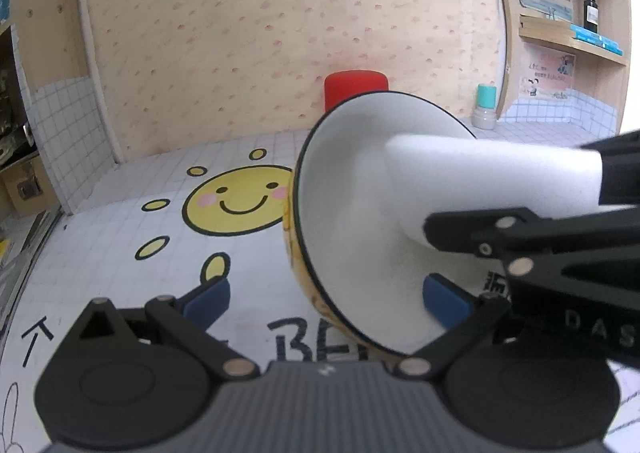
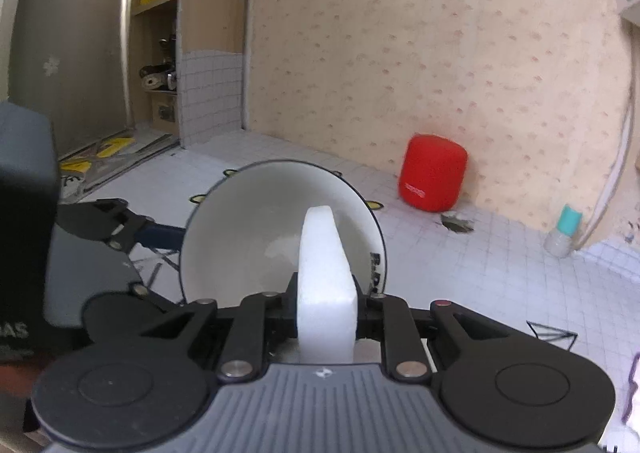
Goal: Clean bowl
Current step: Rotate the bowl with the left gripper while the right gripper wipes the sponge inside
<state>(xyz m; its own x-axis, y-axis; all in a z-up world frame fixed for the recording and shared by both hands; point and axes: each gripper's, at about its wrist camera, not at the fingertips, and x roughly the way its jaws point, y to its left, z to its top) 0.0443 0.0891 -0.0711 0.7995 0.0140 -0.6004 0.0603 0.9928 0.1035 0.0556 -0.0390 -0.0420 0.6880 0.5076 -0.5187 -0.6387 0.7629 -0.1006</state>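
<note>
A wall [image 1: 280, 33] papered in pale peach with small pink marks fills the back of both views, with a band of white gridded tile along its foot at the sides. Below it spreads the worktop [image 1: 120, 245], covered in a white squared sheet printed with a yellow smiling sun [image 1: 236, 201], black lettering and an arrow. To the right in the left wrist view, wooden shelves [image 1: 572, 41] carry flat books, a dark bottle and picture cards. In the right wrist view an open cabinet [image 2: 158, 33] at the far left holds yellow things on top and dark clutter lower down.

A red fabric-covered speaker [image 2: 434, 177] stands on the worktop against the wall, and a small bottle with a teal cap [image 2: 564, 231] stands well to its right, near the corner.

The bowl [image 1: 352, 221], white inside with a dark rim and a yellow patterned outside, is tipped on its side above the worktop with its opening turned toward the right gripper. The left gripper [image 1: 324, 293] has its blue-padded jaws on either side of the bowl's lower rim; whether the pads press on it I cannot tell. The right gripper [image 2: 326, 305] has its jaws clamped narrow on a white sponge block [image 2: 324, 277], whose far end reaches into the bowl and touches its inner wall.
</note>
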